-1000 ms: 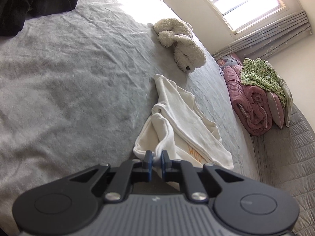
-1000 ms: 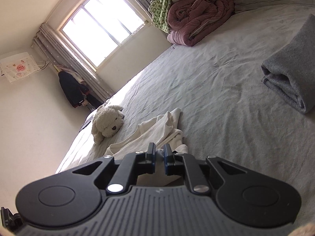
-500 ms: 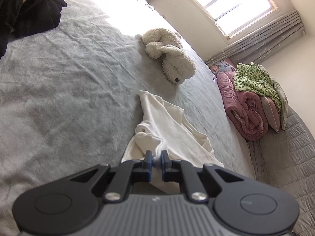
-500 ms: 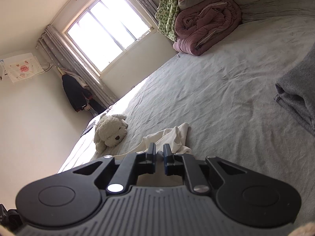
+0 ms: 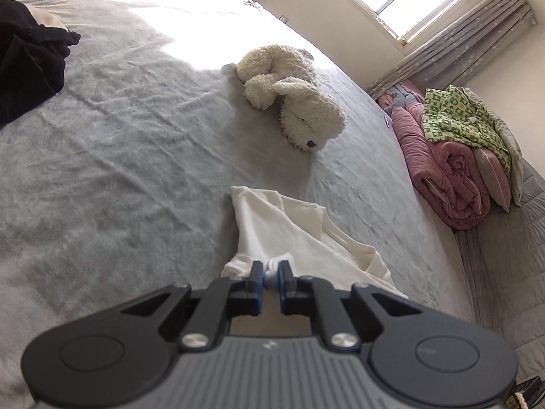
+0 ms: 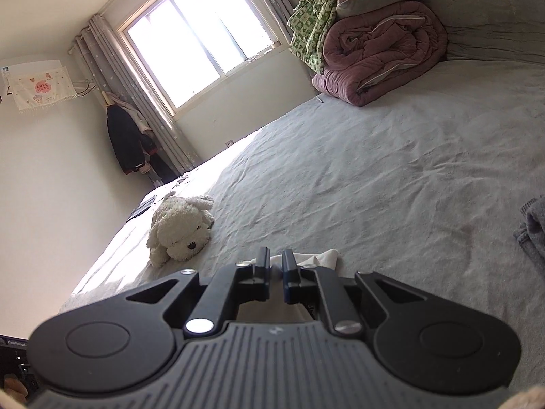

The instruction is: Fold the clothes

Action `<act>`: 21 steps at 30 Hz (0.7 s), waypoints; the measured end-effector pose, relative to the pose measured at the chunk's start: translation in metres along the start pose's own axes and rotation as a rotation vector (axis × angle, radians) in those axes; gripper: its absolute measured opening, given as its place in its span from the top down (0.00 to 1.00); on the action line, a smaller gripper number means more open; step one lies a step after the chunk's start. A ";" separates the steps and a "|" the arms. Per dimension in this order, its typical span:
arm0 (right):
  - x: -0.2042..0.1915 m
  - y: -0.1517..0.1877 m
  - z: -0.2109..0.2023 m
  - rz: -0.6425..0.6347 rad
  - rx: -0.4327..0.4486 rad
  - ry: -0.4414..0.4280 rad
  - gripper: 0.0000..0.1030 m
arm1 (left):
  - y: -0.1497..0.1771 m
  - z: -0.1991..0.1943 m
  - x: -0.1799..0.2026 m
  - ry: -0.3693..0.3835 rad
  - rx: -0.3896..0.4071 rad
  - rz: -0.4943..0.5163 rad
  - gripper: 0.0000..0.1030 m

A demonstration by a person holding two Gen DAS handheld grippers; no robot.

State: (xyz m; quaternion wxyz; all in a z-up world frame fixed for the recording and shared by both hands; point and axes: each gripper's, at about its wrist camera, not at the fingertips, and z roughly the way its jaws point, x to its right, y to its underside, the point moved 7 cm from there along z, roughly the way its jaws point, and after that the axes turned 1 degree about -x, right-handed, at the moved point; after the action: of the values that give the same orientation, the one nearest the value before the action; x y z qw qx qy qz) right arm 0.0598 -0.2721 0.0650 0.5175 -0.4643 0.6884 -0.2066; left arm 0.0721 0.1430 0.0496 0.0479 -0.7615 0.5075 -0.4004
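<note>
A: What are the tongs doing?
B: The left gripper (image 5: 270,274) is pinching a bunched edge of the cream shirt (image 5: 289,235), jaws nearly closed on it. The right gripper (image 6: 276,266) is clamping white cloth of the same shirt (image 6: 320,258).

A: Where is the shirt lying?
B: It is trailing ahead of the left tongs across the grey bed (image 5: 119,143).

A: What is sitting around it?
B: A plush dog (image 5: 293,102) is lying farther ahead, apart from the shirt. Beyond it to the right, a pink quilt (image 5: 449,173) is carrying a green blanket (image 5: 460,119). Dark clothes (image 5: 27,64) are lying far left. A grey towel (image 6: 533,228) is showing right of the right tongs.

A: Is anything blocking?
B: Only bare sheet is lying between shirt and dog.
</note>
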 end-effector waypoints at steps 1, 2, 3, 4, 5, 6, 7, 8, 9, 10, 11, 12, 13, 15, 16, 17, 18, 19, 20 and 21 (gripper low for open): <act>0.000 -0.004 0.007 -0.001 -0.003 0.004 0.91 | -0.006 0.005 0.002 -0.010 -0.006 0.005 0.92; 0.000 -0.007 0.014 -0.003 -0.004 0.011 0.91 | -0.012 0.010 0.004 -0.019 -0.010 0.009 0.92; 0.000 -0.010 0.021 -0.003 -0.005 0.019 0.91 | -0.018 0.015 0.007 -0.029 -0.015 0.014 0.92; 0.001 -0.012 0.029 0.000 -0.007 0.027 0.91 | -0.025 0.021 0.011 -0.040 -0.021 0.025 0.92; 0.002 -0.014 0.037 0.002 -0.010 0.035 0.91 | -0.030 0.026 0.015 -0.047 -0.022 0.033 0.92; 0.003 -0.015 0.044 0.001 -0.012 0.043 0.91 | -0.035 0.031 0.018 -0.056 -0.024 0.041 0.92; 0.004 -0.016 0.050 0.000 -0.015 0.051 0.91 | -0.040 0.038 0.022 -0.068 -0.028 0.049 0.92; 0.005 -0.017 0.057 0.001 -0.018 0.059 0.91 | -0.045 0.045 0.025 -0.080 -0.031 0.055 0.92; 0.007 -0.017 0.064 0.004 -0.022 0.069 0.91 | -0.050 0.054 0.028 -0.092 -0.034 0.060 0.92; 0.010 -0.018 0.072 0.009 -0.028 0.080 0.91 | -0.054 0.062 0.030 -0.104 -0.037 0.064 0.92; 0.013 -0.018 0.078 0.016 -0.034 0.088 0.91 | -0.056 0.068 0.030 -0.115 -0.042 0.064 0.92; 0.016 -0.019 0.084 0.023 -0.039 0.095 0.91 | -0.059 0.076 0.031 -0.129 -0.048 0.063 0.92; 0.017 -0.019 0.089 0.027 -0.043 0.100 0.91 | -0.062 0.084 0.031 -0.142 -0.055 0.062 0.92; 0.019 -0.020 0.098 0.030 -0.049 0.108 0.91 | -0.066 0.096 0.028 -0.162 -0.066 0.050 0.92; 0.019 -0.021 0.102 0.029 -0.048 0.111 0.91 | -0.067 0.101 0.027 -0.169 -0.070 0.044 0.92; 0.019 -0.021 0.105 0.029 -0.048 0.113 0.91 | -0.069 0.106 0.025 -0.173 -0.074 0.035 0.92; 0.020 -0.021 0.109 0.030 -0.048 0.114 0.91 | -0.071 0.109 0.023 -0.174 -0.076 0.027 0.92; 0.021 -0.022 0.113 0.036 -0.049 0.117 0.91 | -0.072 0.114 0.023 -0.177 -0.080 0.020 0.92; 0.022 -0.022 0.116 0.040 -0.050 0.121 0.91 | -0.074 0.119 0.022 -0.180 -0.083 0.013 0.92; 0.023 -0.021 0.119 0.042 -0.053 0.125 0.91 | -0.076 0.124 0.022 -0.184 -0.087 0.008 0.92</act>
State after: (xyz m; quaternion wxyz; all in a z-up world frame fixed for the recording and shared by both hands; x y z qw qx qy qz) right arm 0.1751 -0.2787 0.0237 0.4654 -0.4495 0.7341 -0.2059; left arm 0.2131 0.1208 0.0146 0.0627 -0.7944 0.5207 -0.3063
